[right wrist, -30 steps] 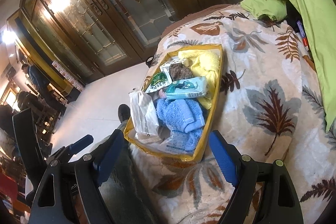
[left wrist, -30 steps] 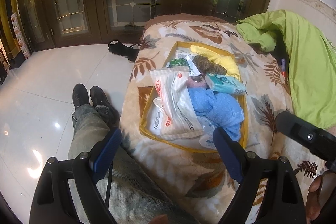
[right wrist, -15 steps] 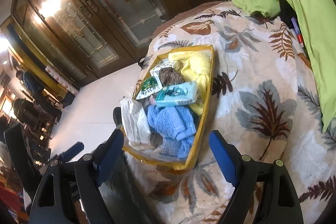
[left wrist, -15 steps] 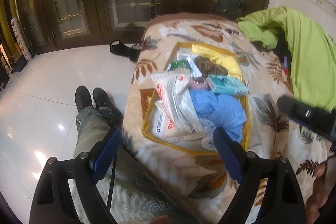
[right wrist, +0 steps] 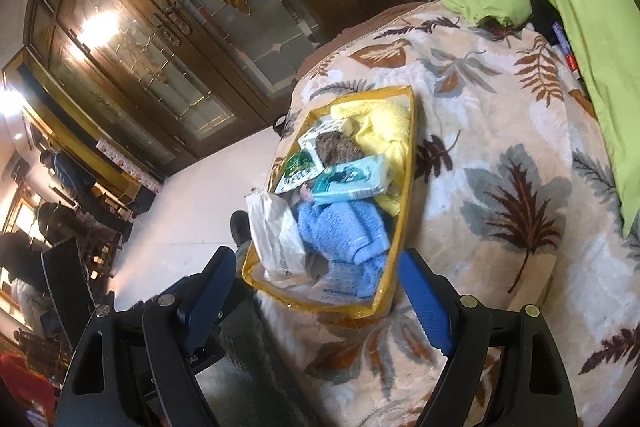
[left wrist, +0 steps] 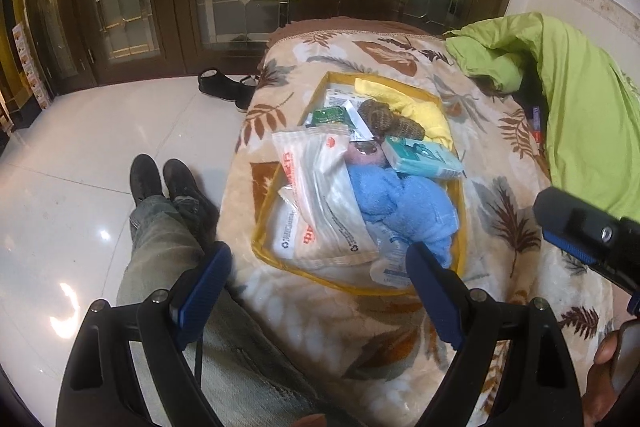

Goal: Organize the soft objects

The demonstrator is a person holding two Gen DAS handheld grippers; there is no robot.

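Fluffy blue towel (left wrist: 404,203), crinkly plastic packets (left wrist: 320,195)

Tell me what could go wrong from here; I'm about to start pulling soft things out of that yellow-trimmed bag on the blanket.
1. The teal tissue pack lies across the blue towel; lifting the towel first would probably tip the pack off.
2. The white plastic packets overlap the towel's left edge and look slick, so the left gripper could pinch them too.
3. The yellow-trimmed bag is overfilled near the bed's edge; tugging may spill items.
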